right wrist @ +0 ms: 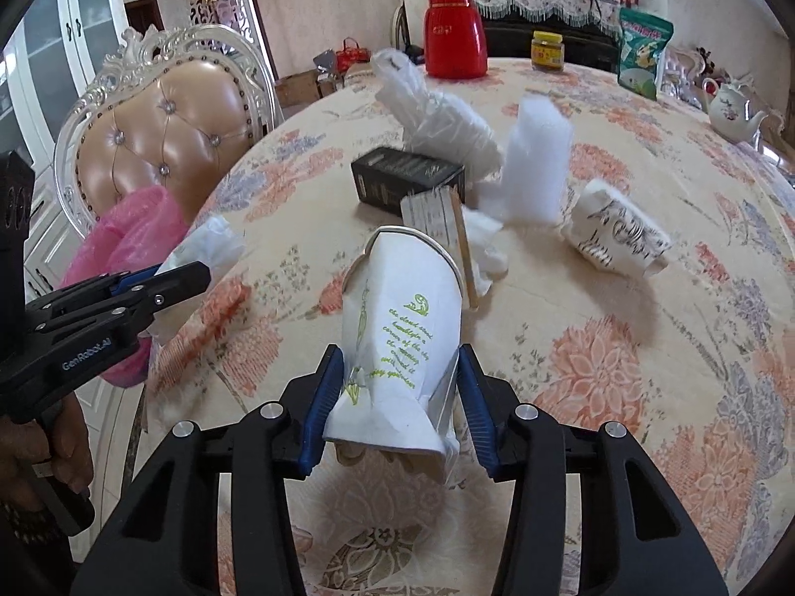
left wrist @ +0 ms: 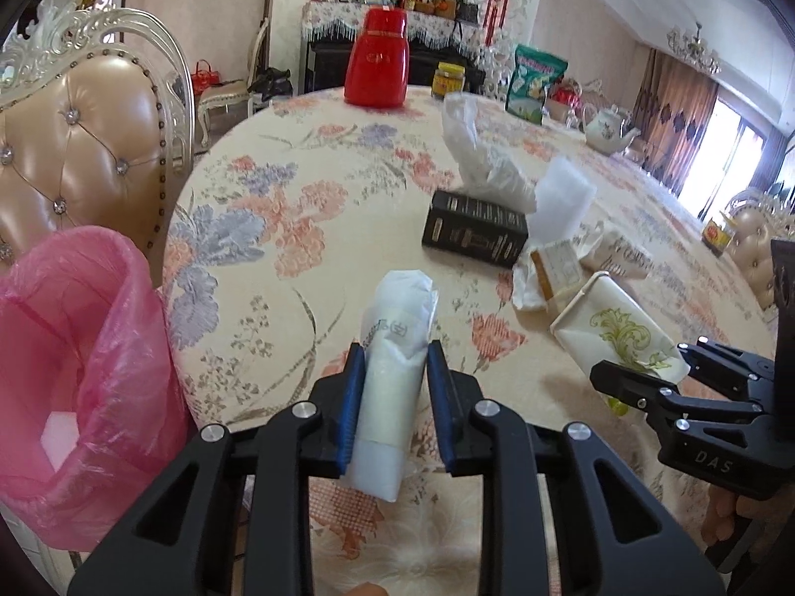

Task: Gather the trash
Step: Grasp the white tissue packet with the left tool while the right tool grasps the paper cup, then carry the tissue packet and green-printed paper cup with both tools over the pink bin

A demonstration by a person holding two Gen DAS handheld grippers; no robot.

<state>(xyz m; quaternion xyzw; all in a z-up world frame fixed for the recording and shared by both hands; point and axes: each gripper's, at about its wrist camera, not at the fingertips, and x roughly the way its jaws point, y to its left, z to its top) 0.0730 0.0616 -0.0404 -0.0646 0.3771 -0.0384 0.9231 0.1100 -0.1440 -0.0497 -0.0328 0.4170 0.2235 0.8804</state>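
My left gripper point(left wrist: 392, 362) is shut on a crumpled white plastic wrapper point(left wrist: 392, 347), held above the table's near edge; it also shows in the right wrist view point(right wrist: 184, 275). My right gripper point(right wrist: 400, 377) is shut on a squashed white paper cup with green print point(right wrist: 402, 318), also seen from the left wrist point(left wrist: 616, 333). A bin lined with a pink bag point(left wrist: 74, 362) stands left of the table, beside my left gripper. More trash lies mid-table: a black box point(right wrist: 407, 179), a white plastic bag point(right wrist: 437, 114), white foam point(right wrist: 539, 159), a second crushed cup point(right wrist: 616, 233), a flattened carton point(right wrist: 442, 218).
The table has a floral cloth point(right wrist: 596, 372). At its far side stand a red thermos point(right wrist: 454, 30), a yellow-lidded jar point(right wrist: 546, 52), a green snack bag point(right wrist: 643, 52) and a white teapot point(right wrist: 733, 109). A padded chair point(right wrist: 169, 134) sits behind the bin.
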